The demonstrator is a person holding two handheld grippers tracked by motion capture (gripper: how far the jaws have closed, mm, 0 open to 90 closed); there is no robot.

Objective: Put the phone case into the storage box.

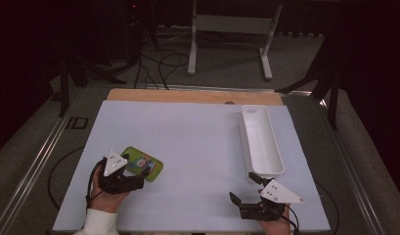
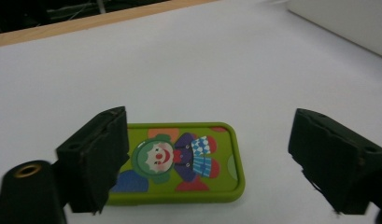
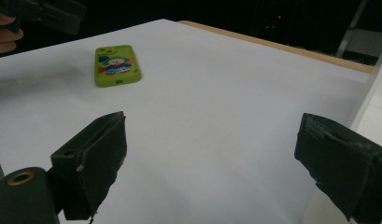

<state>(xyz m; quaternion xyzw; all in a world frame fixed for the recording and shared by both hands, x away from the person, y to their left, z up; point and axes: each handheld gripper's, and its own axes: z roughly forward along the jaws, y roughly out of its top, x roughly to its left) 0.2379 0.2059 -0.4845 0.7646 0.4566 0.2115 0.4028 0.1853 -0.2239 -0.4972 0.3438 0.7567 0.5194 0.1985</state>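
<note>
A green phone case [image 1: 143,163] printed with a clown lies flat on the white table [image 1: 197,142], at its front left. My left gripper [image 1: 144,177] sits right at the case's near end. In the left gripper view the case [image 2: 179,163] lies low between the wide jaws of that gripper [image 2: 209,140], its left end beside the left pad, and neither pad presses on it. My right gripper [image 1: 242,187] rests open over bare table at the front right, nothing between its jaws. The right gripper view has the case [image 3: 116,64] far off at upper left beyond that gripper [image 3: 212,135].
A long white tray [image 1: 261,142] stands lengthwise along the table's right side, just beyond my right gripper. A wooden strip [image 1: 188,95] runs along the far edge. Cables and a white frame stand on the floor behind.
</note>
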